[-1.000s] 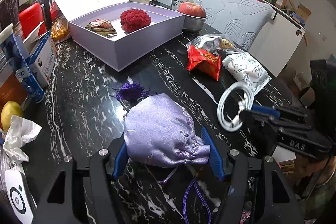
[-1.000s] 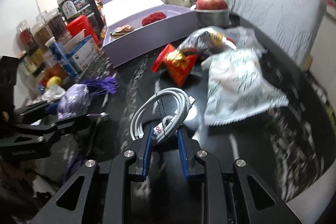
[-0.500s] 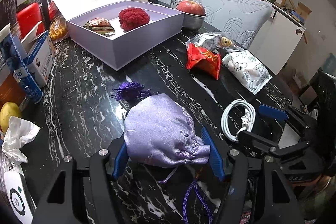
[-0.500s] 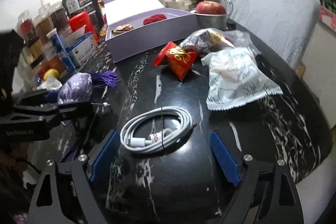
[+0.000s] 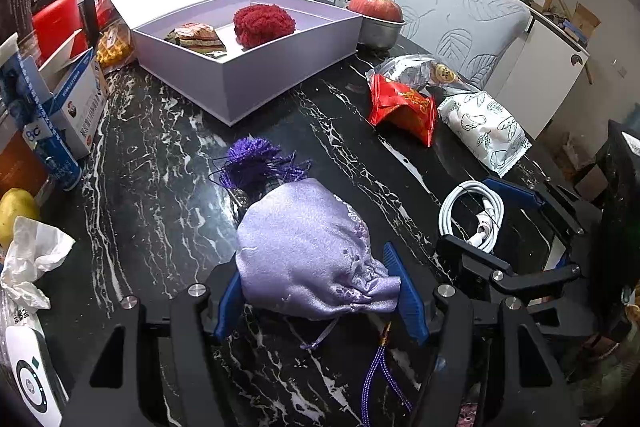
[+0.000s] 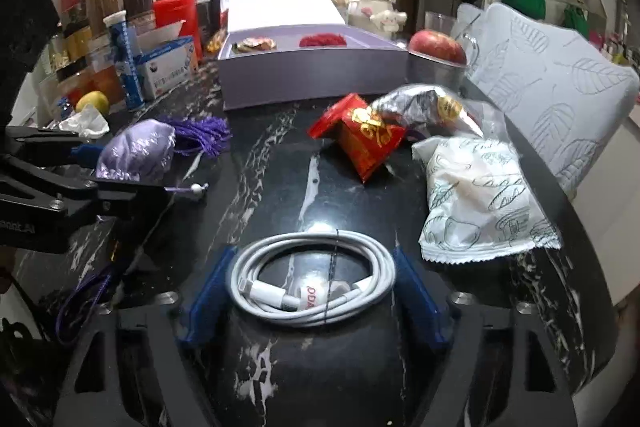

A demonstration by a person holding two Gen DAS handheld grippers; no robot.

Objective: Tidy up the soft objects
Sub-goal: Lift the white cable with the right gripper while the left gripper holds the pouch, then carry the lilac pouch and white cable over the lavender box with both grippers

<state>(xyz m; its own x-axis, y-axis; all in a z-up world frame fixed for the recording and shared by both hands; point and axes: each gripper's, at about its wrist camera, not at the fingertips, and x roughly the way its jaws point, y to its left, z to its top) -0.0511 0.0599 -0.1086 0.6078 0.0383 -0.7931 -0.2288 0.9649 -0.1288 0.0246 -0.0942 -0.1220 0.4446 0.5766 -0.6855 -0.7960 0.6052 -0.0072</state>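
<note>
My left gripper (image 5: 316, 291) is shut on a lilac satin pouch (image 5: 308, 247) that rests on the black marble table (image 5: 160, 187); its purple tassel (image 5: 256, 163) lies just beyond. The pouch shows in the right wrist view (image 6: 136, 151) too. My right gripper (image 6: 316, 291) is open, its blue pads either side of a coiled white cable (image 6: 312, 279) lying flat on the table, also in the left wrist view (image 5: 472, 215). An open lilac box (image 5: 256, 75) at the back holds a red fuzzy ball (image 5: 264, 23) and a folded patterned cloth (image 5: 196, 39).
A red snack packet (image 5: 400, 107), a silver packet (image 5: 412, 71) and a white printed packet (image 5: 484, 131) lie right of the box. An apple in a metal bowl (image 5: 376, 15) stands behind. Blue-white cartons (image 5: 72, 103), jars, a crumpled tissue (image 5: 28, 263) and a yellow fruit (image 5: 14, 207) crowd the left edge.
My right gripper has opened and let the white cable down flat on the table, then drawn back a little. The left gripper has kept hold of the pouch without moving.
</note>
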